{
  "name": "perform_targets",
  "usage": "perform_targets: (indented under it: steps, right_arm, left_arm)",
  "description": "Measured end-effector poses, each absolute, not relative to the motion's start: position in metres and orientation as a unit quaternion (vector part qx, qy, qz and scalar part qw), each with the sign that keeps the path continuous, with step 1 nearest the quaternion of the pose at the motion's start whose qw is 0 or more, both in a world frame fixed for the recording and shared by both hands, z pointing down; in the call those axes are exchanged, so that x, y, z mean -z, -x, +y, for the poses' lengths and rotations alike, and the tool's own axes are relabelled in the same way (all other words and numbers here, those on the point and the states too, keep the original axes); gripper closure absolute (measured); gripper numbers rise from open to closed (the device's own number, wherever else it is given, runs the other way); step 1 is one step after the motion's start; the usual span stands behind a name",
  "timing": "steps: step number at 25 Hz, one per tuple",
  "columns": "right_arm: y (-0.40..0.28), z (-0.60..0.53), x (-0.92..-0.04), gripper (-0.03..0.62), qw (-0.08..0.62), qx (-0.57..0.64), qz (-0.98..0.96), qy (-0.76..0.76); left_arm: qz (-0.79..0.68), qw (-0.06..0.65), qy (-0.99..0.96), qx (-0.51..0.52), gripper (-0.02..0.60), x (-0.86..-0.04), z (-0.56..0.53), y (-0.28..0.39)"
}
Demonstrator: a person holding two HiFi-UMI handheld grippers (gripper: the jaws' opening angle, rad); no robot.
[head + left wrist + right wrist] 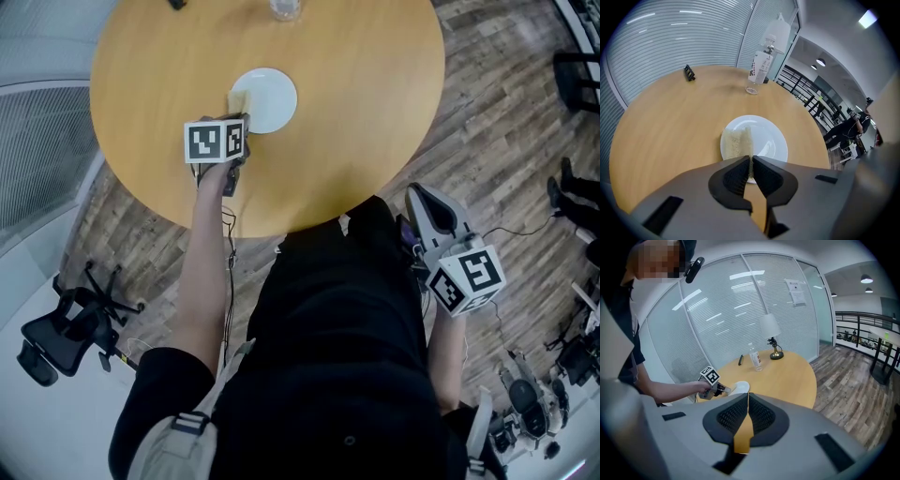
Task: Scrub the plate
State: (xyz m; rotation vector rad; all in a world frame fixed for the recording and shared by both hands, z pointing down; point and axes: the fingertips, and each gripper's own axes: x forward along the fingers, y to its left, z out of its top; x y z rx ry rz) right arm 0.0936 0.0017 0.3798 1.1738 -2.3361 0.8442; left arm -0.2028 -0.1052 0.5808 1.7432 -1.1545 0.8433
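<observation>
Plate [274, 94] of white colour lies on the round wooden desk [366, 84]. We hold a pale sponge [736, 142] on the left part of the plate, and it touches the plate surface. Our left tool [751, 161] is clenched on the near edge of this sponge, just at the near rim of the plate. Our right tool [747, 397] has its jaws pressed together with nothing between them. It hangs well apart from the plate, off the desk. Beyond the plate stands a clear bottle [761, 65], and beyond the plate to the left lies a small black object [689, 73].
</observation>
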Motion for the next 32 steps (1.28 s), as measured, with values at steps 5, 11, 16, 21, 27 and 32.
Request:
perform_targets:
  steps: [5,11,16,21,27,32]
  right_arm:
    - [-0.098,0.005,-0.379,0.574,0.195,-0.3,-0.832,-0.425]
    - [-0.107,0.006,-0.375,0.574,0.184,-0.301,-0.824,-0.444]
    - [-0.113,0.005,-0.371,0.574,0.18,-0.301,-0.82,-0.452]
    - [-0.116,0.002,-0.372,0.574,0.178,-0.299,-0.822,-0.45]
    - [-0.117,0.0,-0.375,0.574,0.175,-0.294,-0.833,-0.435]
    - [-0.113,0.002,-0.377,0.574,0.171,-0.291,-0.847,-0.411]
  left_arm:
    - [-0.45,0.427,-0.703,-0.348,0.554,-0.587,-0.125,0.19]
    - [-0.419,0.412,-0.721,-0.367,0.554,-0.588,-0.129,0.157]
    - [-0.396,0.397,-0.734,-0.383,0.554,-0.589,-0.111,0.133]
    - [-0.391,0.398,-0.736,-0.382,0.554,-0.591,-0.092,0.128]
    - [-0.392,0.397,-0.734,-0.387,0.554,-0.592,-0.069,0.121]
    - [-0.403,0.397,-0.727,-0.39,0.554,-0.589,-0.047,0.118]
